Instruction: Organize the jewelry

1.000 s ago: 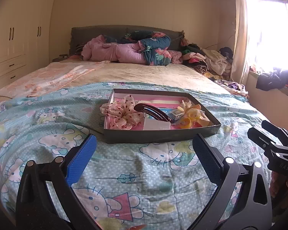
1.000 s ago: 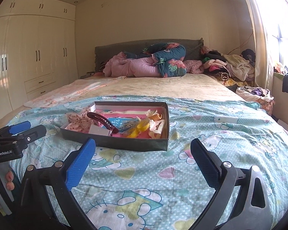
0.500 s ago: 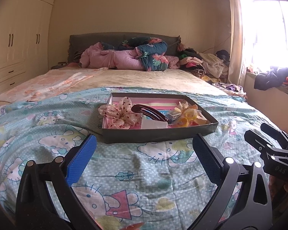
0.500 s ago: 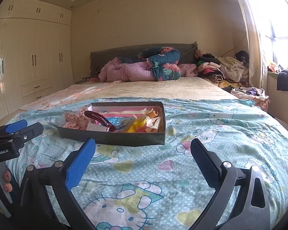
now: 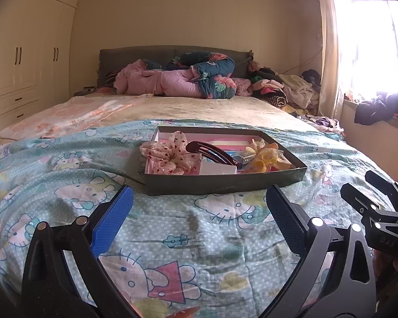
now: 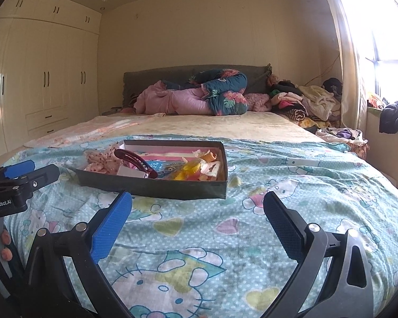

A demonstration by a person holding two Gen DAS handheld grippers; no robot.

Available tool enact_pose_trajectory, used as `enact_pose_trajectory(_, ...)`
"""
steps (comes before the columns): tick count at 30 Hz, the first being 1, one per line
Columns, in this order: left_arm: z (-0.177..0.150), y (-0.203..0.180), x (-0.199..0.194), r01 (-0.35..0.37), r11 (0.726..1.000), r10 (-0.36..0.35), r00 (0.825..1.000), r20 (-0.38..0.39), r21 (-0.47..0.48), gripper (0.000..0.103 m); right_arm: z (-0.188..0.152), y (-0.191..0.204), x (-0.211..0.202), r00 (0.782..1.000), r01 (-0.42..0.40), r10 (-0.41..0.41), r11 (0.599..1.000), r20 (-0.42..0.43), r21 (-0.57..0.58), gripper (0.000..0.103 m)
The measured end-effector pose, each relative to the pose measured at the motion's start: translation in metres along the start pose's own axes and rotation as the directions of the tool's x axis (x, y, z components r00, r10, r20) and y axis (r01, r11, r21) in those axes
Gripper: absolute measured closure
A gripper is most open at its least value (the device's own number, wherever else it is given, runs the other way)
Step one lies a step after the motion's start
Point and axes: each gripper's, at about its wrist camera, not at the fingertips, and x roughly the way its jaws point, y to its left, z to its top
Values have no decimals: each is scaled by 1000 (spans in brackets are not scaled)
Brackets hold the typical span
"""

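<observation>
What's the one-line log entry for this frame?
stage: approach | left gripper: open, empty | right gripper: open, empty | tray: on bedspread, holds scrunchie, hair clip | contact: none

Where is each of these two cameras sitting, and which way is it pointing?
Left wrist view: on the left gripper, open, facing the dark shallow cardboard tray on the cartoon-cat bedspread; the right gripper shows at its right edge.
Right wrist view: on the right gripper, open, facing the same tray from further right; the left gripper shows at its left edge.
Shared: tray, bedspread, grey headboard.
</observation>
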Motion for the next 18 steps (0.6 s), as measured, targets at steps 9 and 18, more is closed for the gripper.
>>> enact_pose_trajectory(9,-1,0,1,0,1000,0,1000,-3,-2,11,-3,4,1,1000,-5,5,1000,-10,-1,6)
enact_pose_trajectory(18,-1,1,1,0,1000,0,1000,-2,-2,11,-4,5,3,1000,-6,6,1000,-14,-1,6)
